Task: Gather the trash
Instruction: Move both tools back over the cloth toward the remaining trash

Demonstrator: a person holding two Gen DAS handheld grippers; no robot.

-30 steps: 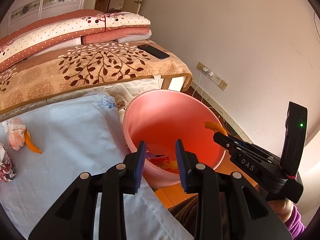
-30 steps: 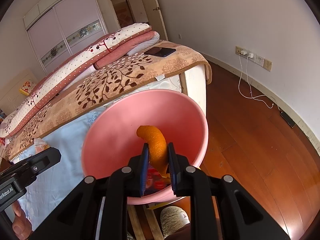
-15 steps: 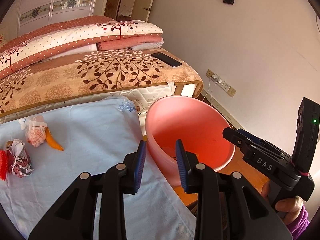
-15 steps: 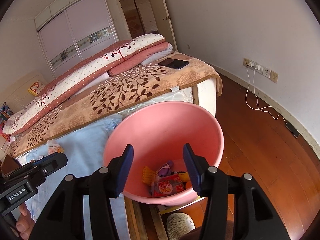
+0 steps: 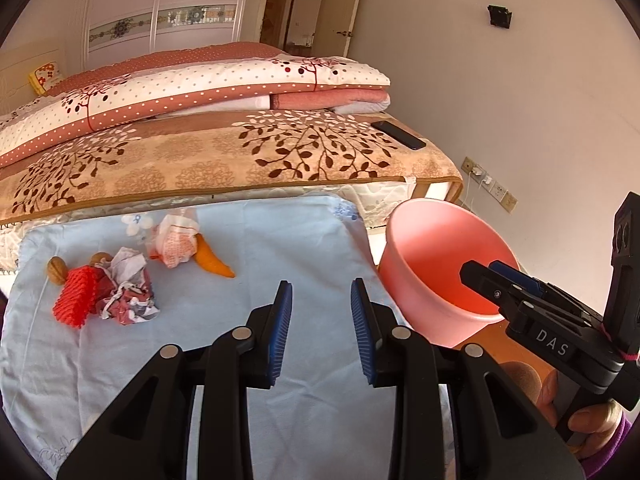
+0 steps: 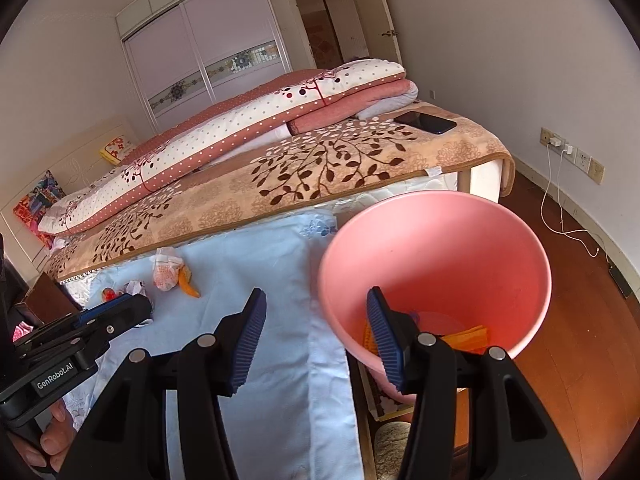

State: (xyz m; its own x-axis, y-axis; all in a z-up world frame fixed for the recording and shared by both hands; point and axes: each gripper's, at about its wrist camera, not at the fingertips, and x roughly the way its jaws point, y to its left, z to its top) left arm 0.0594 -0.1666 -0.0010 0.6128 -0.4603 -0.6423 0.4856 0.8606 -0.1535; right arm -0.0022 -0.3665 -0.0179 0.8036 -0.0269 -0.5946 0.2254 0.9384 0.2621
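Spread over the near edge of the bed [image 5: 280, 168]: a pale blue cloth [image 5: 288, 236]. Just off its right edge, on the floor side: the pink bin [image 6: 420, 240], already holding a few wrappers [image 6: 468, 334] at the bottom.

Left gripper [image 5: 321, 286]: jaws spread, nothing between them, aimed down at bare cloth. Right gripper [image 6: 316, 296]: jaws just opened, now standing wide and empty, one finger over the cloth and the other over the bin's near rim.

Still to collect, clustered at the cloth's far left: crumpled paper [image 5: 128, 292] touching a red foam net [image 5: 76, 300], a white mesh wrapper [image 5: 176, 240] against an orange peel [image 5: 214, 262], two walnuts [image 5: 56, 274] behind.

Likely trouble:
- Pinching paper and net together, then shedding one short of the bin.
- Catching soft cloth in the pads and dragging the whole pile.
- Nudging a walnut and sending it rolling off the edge.
- Knocking the bin's rim with the right fingers on a sideways swing, tipping or shifting it.
- Crossing the two grippers over one cluster.
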